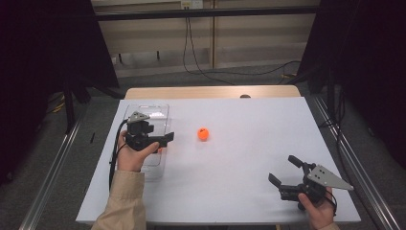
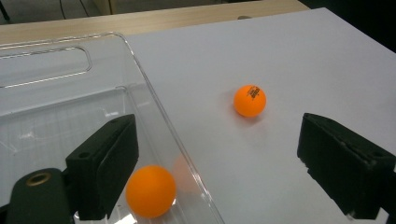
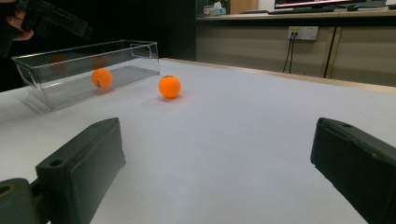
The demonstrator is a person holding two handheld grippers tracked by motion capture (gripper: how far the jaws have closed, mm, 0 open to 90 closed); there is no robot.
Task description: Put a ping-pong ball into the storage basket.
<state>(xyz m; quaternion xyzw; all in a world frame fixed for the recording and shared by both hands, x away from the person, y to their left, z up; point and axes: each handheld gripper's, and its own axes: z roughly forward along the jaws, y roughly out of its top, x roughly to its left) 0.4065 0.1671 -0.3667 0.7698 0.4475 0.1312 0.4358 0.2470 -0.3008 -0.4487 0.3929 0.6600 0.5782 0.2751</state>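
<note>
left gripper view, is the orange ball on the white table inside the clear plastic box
No, that orange ball lies on the white table, outside the clear plastic box.

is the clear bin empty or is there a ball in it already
Not empty: one orange ball lies inside the clear bin, seen through its wall. A second orange ball sits outside on the white table.

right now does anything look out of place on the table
One orange ball sits loose on the white table, just outside the clear bin, while another ball already lies inside it. Nothing looks spilled or damaged, and the bin stands square.
</note>
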